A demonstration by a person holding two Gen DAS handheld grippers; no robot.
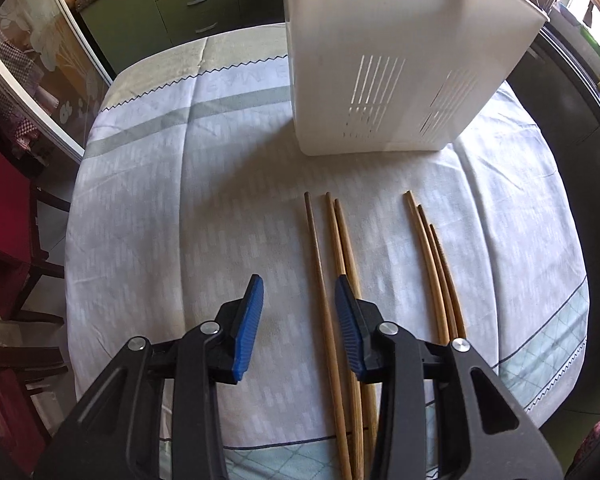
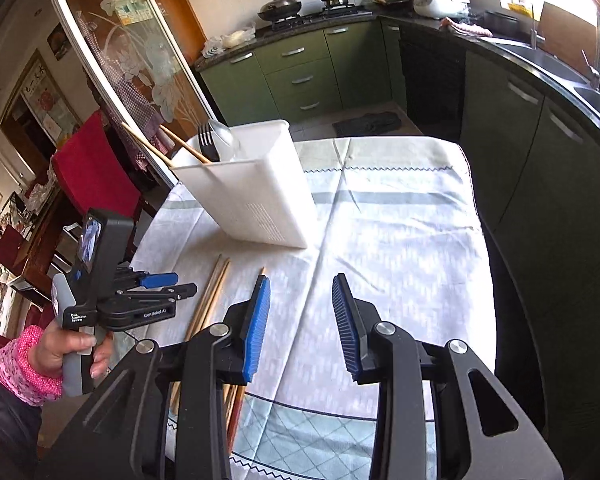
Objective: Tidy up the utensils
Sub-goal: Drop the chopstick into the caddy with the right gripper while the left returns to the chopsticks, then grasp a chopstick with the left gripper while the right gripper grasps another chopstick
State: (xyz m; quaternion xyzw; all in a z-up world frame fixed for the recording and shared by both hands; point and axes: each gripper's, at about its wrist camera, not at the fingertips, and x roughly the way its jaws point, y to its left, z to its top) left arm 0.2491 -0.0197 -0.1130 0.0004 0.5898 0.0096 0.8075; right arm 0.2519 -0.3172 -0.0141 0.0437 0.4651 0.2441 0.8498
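Several wooden chopsticks lie on the tablecloth in two bundles, a left bundle [image 1: 340,240] and a right bundle [image 1: 432,264]. My left gripper [image 1: 300,312] points down over the left bundle with its jaws open. One darker chopstick [image 1: 318,276] runs between the pads without touching them. The white slotted utensil holder [image 1: 380,60] stands just beyond. In the right wrist view the holder [image 2: 256,192] contains a fork [image 2: 206,140], a spoon [image 2: 225,136] and two chopsticks [image 2: 156,146]. My right gripper [image 2: 300,320] hangs open over bare cloth, with chopsticks [image 2: 212,300] to its left. The left gripper [image 2: 184,284] is held by a hand in a pink sleeve.
The table [image 1: 160,200] has a rounded edge with a red chair [image 1: 4,220] close on its left. A glass sliding door [image 2: 132,60] stands behind the holder. Green cabinets [image 2: 300,76] and a dark counter with a sink [image 2: 560,68] run along the back and right.
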